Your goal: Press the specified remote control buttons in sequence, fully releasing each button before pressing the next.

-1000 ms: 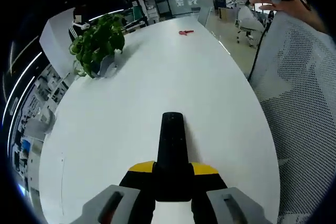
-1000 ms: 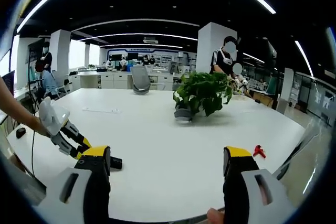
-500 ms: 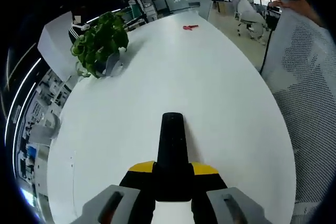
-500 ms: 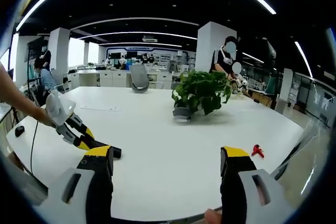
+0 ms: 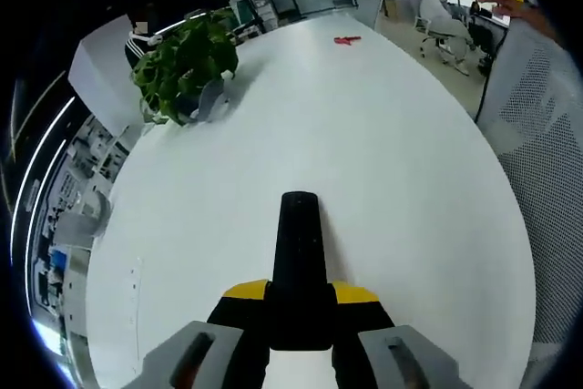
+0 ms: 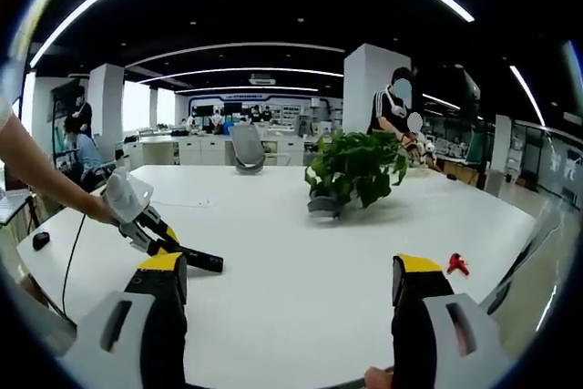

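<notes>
Remote control [image 5: 300, 261] clamped lengthwise, pointing away from left gripper [image 5: 301, 302]

white table [image 5: 401, 189] broadly open; potted plant [image 5: 187, 66], small red object [image 5: 346, 40] far off

Table: white table [image 5: 392, 161], rounded at the ends
Plant: potted plant [image 5: 185, 68] standing on it (leafy, green)
Far end: small red object [image 5: 346, 40] lying flat

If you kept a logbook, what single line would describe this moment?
left gripper: shut on remote control, held above white table | right gripper: open, empty | potted plant and small red item on table
</notes>
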Demonstrator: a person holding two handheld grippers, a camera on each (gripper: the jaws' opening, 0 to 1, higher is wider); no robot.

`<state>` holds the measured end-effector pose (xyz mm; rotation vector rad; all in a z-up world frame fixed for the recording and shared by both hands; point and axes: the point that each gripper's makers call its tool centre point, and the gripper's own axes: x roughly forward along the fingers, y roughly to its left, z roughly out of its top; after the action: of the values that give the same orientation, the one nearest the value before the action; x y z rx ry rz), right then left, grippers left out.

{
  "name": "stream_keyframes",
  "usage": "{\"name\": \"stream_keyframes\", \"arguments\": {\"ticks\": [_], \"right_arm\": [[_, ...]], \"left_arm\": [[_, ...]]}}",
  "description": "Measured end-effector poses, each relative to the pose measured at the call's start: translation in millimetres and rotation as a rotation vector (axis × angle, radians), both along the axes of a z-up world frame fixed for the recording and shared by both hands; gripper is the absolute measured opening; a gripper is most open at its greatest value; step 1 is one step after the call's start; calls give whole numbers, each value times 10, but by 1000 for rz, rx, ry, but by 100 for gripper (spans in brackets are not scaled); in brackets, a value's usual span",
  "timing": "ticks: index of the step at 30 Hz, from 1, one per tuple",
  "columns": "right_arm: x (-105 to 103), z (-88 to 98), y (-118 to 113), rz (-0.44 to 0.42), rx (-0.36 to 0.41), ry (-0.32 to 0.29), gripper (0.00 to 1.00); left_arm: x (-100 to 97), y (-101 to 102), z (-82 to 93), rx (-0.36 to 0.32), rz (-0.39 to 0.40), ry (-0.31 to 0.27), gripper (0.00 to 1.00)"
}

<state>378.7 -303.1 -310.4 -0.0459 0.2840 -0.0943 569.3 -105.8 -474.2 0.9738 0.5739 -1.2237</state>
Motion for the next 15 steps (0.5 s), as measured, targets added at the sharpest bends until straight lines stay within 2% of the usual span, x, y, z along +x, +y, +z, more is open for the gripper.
{"name": "stream_keyframes", "arguments": {"ticks": [6,8,10,15], "right_arm": [[20,-64,56,21,-13,34,100],[26,-46,69,26,-5,21,100],[21,-91,56,19,-21,48,100],[19,-87,38,12,-29,45,100]], "left_arm": [[145,31,-3,14,-1,-10,24],[184,47,-23,22,-2,-8,24],[238,77,-59,32,2,-9,24],[357,119,-105,52,6,-11,24]]}}
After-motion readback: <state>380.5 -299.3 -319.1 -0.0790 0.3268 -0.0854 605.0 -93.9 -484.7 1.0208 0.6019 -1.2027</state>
